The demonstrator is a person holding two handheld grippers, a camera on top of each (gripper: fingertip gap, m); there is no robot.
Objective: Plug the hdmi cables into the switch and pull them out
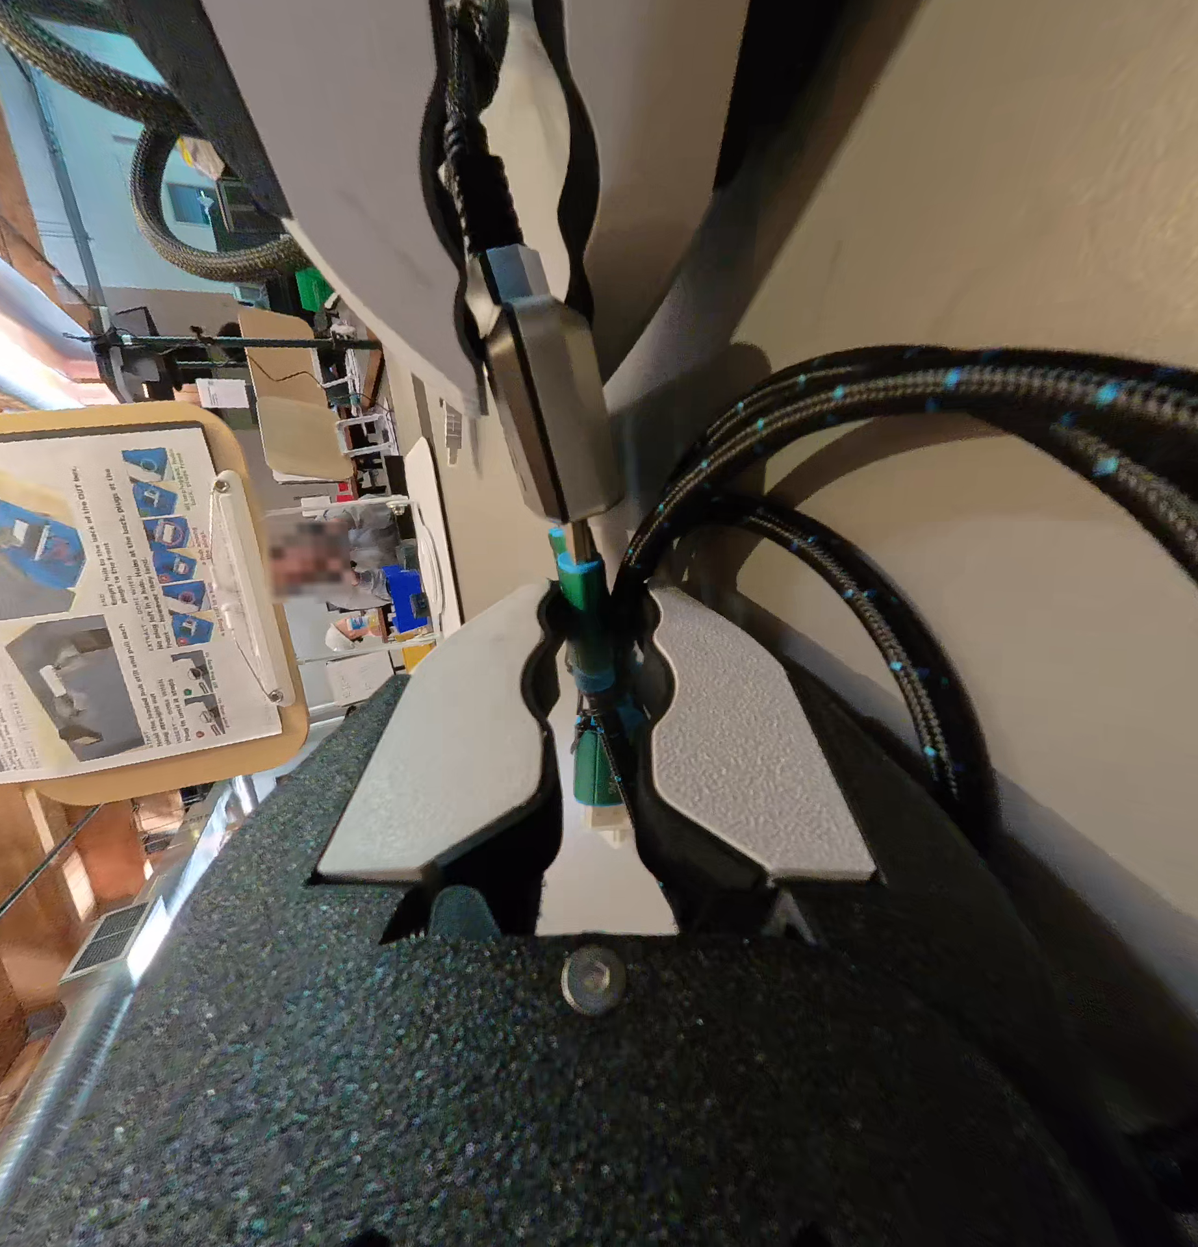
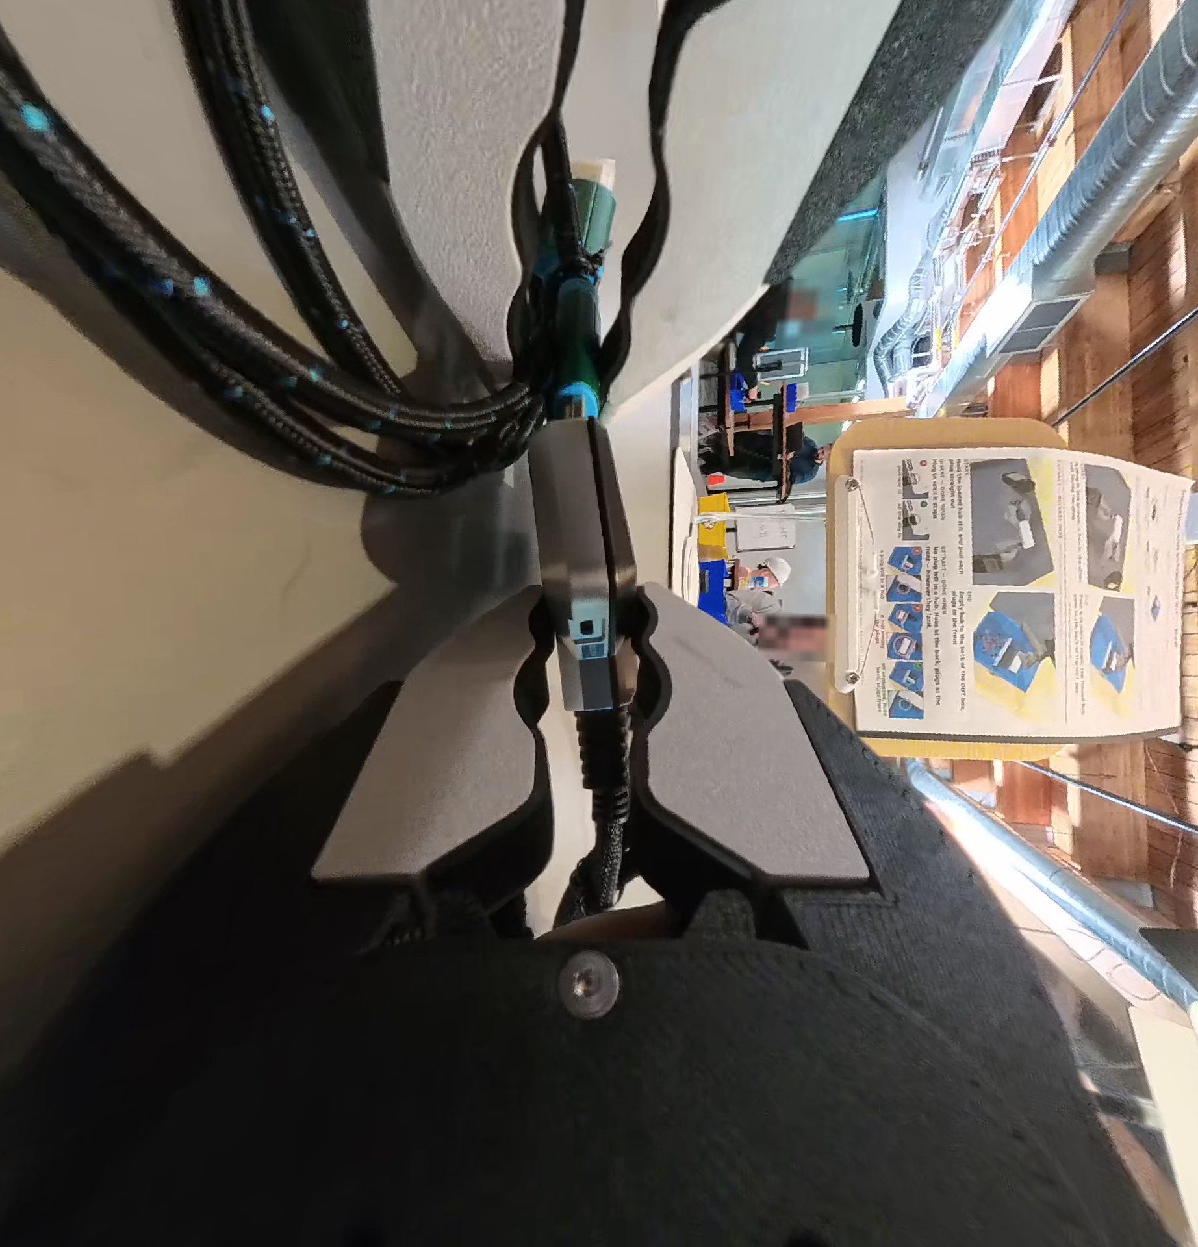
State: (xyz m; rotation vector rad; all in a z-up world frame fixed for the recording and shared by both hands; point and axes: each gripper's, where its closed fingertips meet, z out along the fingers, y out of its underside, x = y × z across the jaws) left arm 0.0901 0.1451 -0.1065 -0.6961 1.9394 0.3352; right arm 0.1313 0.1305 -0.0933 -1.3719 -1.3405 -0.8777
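My left gripper (image 1: pixel 600 607) is shut on a green plug (image 1: pixel 579 594). Black braided cables with blue flecks (image 1: pixel 920 432) loop away from it to the right. The plug's metal tip meets the end of a grey hub (image 1: pixel 556 418), with a short length of bare metal showing between them. My right gripper (image 2: pixel 589 621) is shut on the other end of this hub (image 2: pixel 576 526), where the hub's own black cable (image 2: pixel 603 776) runs back between the fingers. The right wrist view shows the left gripper (image 2: pixel 569 368) straight ahead, holding the green plug (image 2: pixel 579 337).
A beige table top (image 1: pixel 988 236) lies beside both grippers. A clipboard with an illustrated sheet (image 1: pixel 110 594) stands behind, and also shows in the right wrist view (image 2: pixel 1008 594). Farther back are people, blue and yellow bins (image 2: pixel 714 540) and metal ducts (image 2: pixel 1123 135). Spacing between my two grippers at the tips: around 5 cm.
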